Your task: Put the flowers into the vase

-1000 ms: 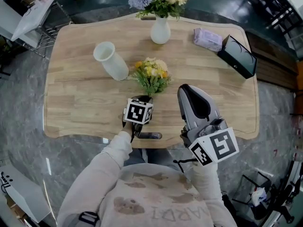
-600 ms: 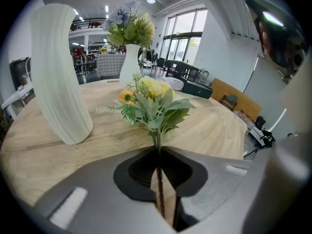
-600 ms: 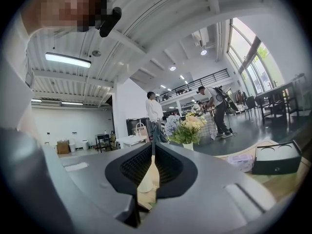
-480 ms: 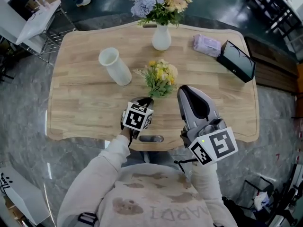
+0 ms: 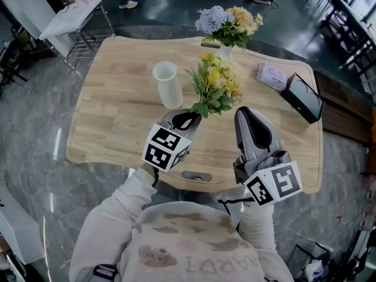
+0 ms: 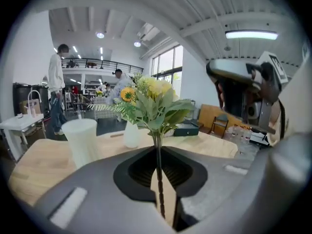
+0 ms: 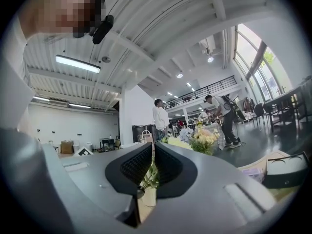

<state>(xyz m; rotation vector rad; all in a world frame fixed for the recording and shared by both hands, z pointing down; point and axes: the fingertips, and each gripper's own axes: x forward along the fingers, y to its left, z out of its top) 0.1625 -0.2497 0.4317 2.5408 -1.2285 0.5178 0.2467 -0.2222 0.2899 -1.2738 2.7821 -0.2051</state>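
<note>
The left gripper (image 5: 188, 120) pinches the flowers (image 5: 217, 87) by the stem, above the table (image 5: 106, 122) and just beside the empty white vase (image 5: 168, 86); the right gripper (image 5: 249, 117) is pressed together on nothing; the stem likely needs centring over the vase mouth before lowering.
</note>
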